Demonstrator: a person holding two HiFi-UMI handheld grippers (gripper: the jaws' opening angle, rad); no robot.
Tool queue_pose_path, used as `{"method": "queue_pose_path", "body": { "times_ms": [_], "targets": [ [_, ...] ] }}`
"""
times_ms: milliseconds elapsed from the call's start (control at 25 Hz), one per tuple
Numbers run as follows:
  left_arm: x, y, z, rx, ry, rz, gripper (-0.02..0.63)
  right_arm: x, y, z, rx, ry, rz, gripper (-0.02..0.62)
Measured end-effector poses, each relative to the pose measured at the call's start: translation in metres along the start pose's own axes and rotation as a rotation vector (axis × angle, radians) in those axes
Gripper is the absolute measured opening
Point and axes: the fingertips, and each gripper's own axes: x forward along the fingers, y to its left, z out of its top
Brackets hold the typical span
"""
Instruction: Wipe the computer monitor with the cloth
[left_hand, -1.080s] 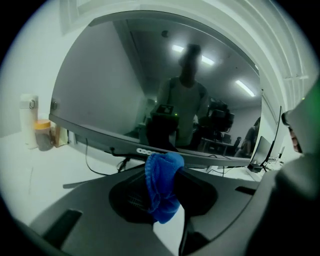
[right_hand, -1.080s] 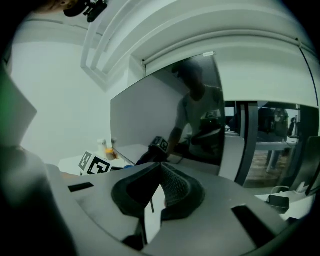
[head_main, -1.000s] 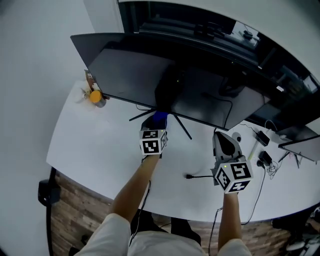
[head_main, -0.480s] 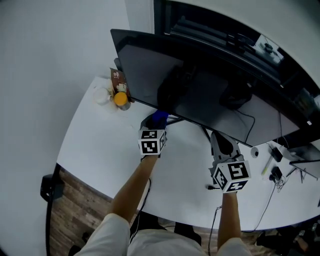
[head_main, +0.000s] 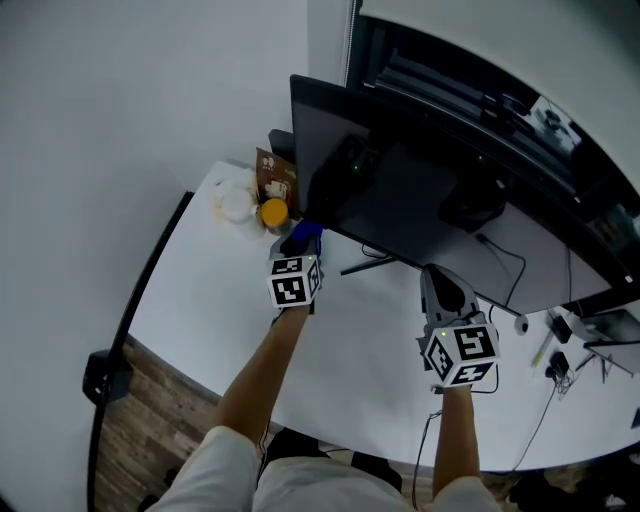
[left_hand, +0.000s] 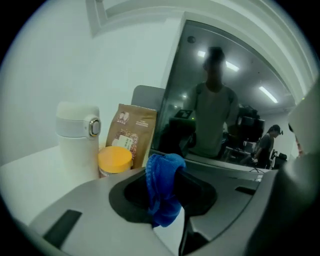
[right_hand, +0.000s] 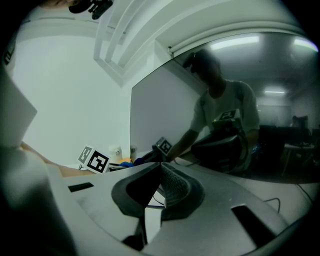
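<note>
White table (head_main: 190, 300), white wall behind, dark monitor (head_main: 410, 195) standing across the back.

Change over the last second: the left hand-held gripper (head_main: 301, 244) has travelled along the foot of the screen. It was by the monitor stand (head_main: 372, 263) and now sits at the screen's lower left corner. The head view swung left with it. A yellow-lidded jar (head_main: 274, 213), a brown pouch (head_main: 276, 181) and a white flask (left_hand: 75, 137) are now just beside the left hand-held gripper.

Left hand-held gripper: jaws clamped on the blue cloth (left_hand: 161, 187), which is bunched and hangs out past the jaw tips. The screen fills the view ahead of it. I cannot tell whether the cloth is touching the glass; it looks just short.

Right hand-held gripper (head_main: 440, 276): jaws together, nothing between them. It has kept to the table side of the screen, well apart from the cloth, and has barely shifted.

Reading: the cloth has been brought to one end of the monitor, likely the start of a pass. No wiped area can be judged from the glass. Next need: press the cloth flat to the screen and sweep right. Risk: knocking the jar or pouch.
</note>
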Motion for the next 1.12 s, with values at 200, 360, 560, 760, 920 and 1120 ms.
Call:
{"method": "queue_pose_path", "body": {
  "times_ms": [200, 360, 560, 760, 920, 1120],
  "targets": [
    [-0.003, 0.03, 0.01, -0.033, -0.025, 0.007, 0.123, 0.009, 0.009, 0.008, -0.008, 0.0, -0.006, 0.017],
    [-0.007, 0.037, 0.028, -0.03, -0.061, -0.009, 0.123, 0.014, 0.014, 0.01, -0.008, 0.001, -0.01, 0.017],
    [-0.016, 0.037, 0.052, -0.017, -0.112, -0.034, 0.123, 0.015, 0.02, 0.021, -0.014, -0.013, -0.01, 0.017],
    [-0.03, 0.037, 0.098, 0.003, -0.209, -0.039, 0.121, 0.007, 0.018, 0.042, -0.022, -0.042, -0.017, 0.017],
    [-0.039, 0.024, 0.144, 0.027, -0.267, -0.087, 0.121, -0.001, 0.017, 0.065, -0.033, -0.072, -0.017, 0.017],
    [-0.063, 0.007, 0.199, 0.061, -0.358, -0.13, 0.121, -0.02, 0.011, 0.095, -0.049, -0.113, -0.02, 0.017]
  ]
}}
